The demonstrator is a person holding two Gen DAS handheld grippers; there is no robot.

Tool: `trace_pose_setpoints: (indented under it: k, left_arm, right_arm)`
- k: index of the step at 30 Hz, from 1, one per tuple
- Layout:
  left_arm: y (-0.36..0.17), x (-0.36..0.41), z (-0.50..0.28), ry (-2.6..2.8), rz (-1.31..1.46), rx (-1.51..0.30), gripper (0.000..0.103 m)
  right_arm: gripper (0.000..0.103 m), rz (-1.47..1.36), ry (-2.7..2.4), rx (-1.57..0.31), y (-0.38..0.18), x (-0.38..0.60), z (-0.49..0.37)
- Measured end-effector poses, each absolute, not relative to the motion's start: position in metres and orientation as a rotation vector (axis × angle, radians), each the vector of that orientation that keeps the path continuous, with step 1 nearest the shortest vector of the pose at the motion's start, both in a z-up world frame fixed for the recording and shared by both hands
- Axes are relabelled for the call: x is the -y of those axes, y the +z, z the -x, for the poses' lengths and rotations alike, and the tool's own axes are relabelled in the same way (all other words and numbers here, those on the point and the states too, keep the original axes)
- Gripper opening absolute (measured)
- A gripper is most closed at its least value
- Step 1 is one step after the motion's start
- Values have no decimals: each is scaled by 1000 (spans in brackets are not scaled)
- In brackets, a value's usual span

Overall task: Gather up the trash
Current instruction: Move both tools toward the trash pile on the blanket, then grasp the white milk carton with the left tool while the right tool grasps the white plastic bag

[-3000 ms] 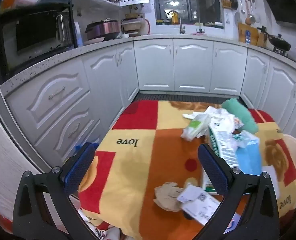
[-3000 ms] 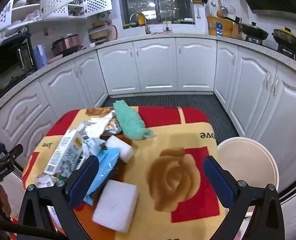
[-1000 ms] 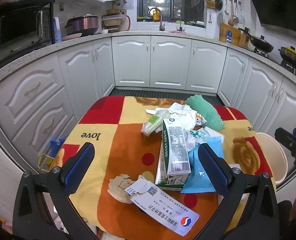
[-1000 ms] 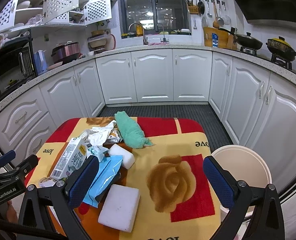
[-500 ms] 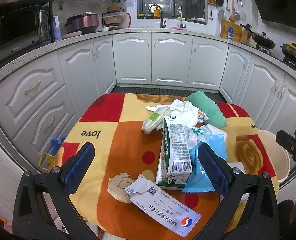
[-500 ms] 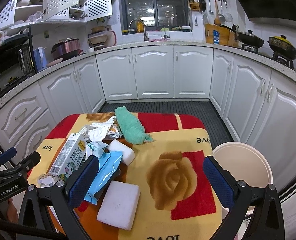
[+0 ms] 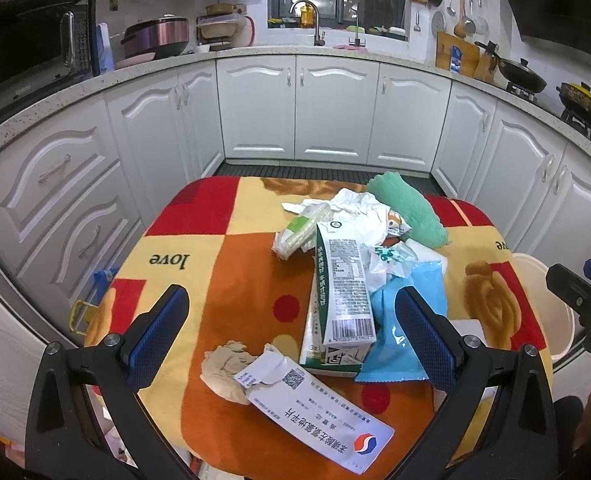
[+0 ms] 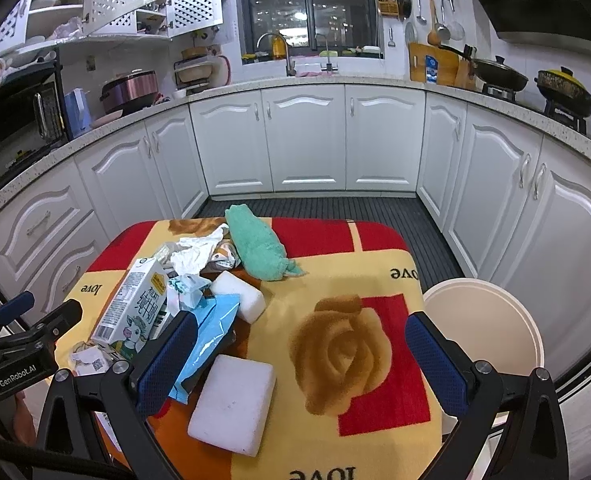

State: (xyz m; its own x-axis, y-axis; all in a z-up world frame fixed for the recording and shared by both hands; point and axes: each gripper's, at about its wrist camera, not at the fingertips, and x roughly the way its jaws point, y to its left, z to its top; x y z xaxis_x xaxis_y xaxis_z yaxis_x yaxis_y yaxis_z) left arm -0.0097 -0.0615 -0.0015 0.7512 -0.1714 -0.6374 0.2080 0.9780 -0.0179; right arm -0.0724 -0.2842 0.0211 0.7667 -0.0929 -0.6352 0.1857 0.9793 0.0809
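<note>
Trash lies in one heap on the tabletop (image 8: 375, 280), left of its middle. From left to right I count one crumpled brown paper (image 7: 223, 366), one printed slip (image 7: 315, 404), one milk carton (image 7: 341, 292), one blue wrapper (image 7: 399, 332), two white sponges (image 8: 233, 402) (image 8: 239, 295) and one green cloth (image 8: 257, 248). One beige bin (image 8: 483, 324) stands just beside the right edge. The left tool (image 7: 291, 338) and the right tool (image 8: 301, 358) both have their fingers apart, holding nothing.

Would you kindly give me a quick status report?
Both claws open, empty: left claw, right claw. Milk carton, wrappers on table; bin beside it. Nothing blocking.
</note>
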Motion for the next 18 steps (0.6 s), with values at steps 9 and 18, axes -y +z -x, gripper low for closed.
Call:
trace_pose_setpoints:
  k: [9,18]
  left_arm:
    - [-10,71,-2,-240,-60,-738,103]
    - [-18,76,-14,-236,-72,-768,102]
  right_arm:
    - [103,-145,-157,-704,15,288,71]
    - [103,-154,-159,-719,11,293,69]
